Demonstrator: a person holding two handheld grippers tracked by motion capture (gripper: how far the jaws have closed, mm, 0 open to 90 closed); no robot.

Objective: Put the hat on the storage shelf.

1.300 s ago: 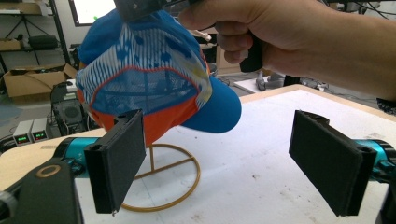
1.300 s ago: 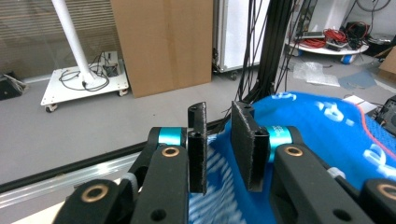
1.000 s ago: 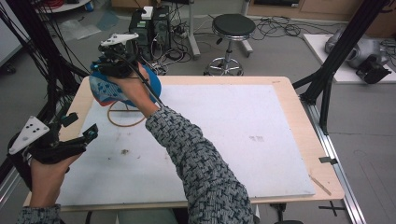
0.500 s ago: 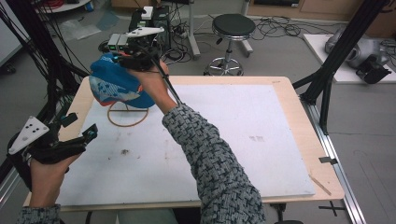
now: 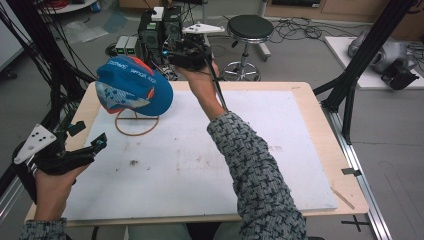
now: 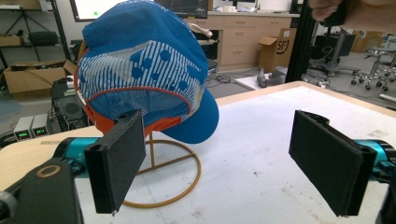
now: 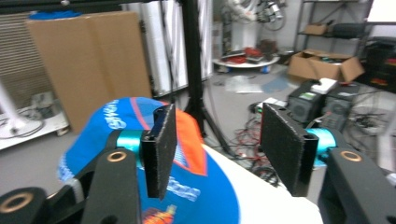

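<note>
While cap (image 5: 132, 85) sits, right gripper (image 5: 172, 59) raised, parted

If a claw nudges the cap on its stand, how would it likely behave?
The cap looks like soft fabric with mesh panels, so it would probably dent rather than resist. It sits high on a thin wire stand with a ring base, so a sideways push could slide it off or rock the stand. It seems light for its size.

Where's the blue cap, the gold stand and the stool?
Cap (image 5: 131, 90), high view, on its blue crown.
Stand (image 6: 161, 198), left gripper view, on its ring base.
Stool (image 5: 250, 27), high view, on its round seat.
</note>
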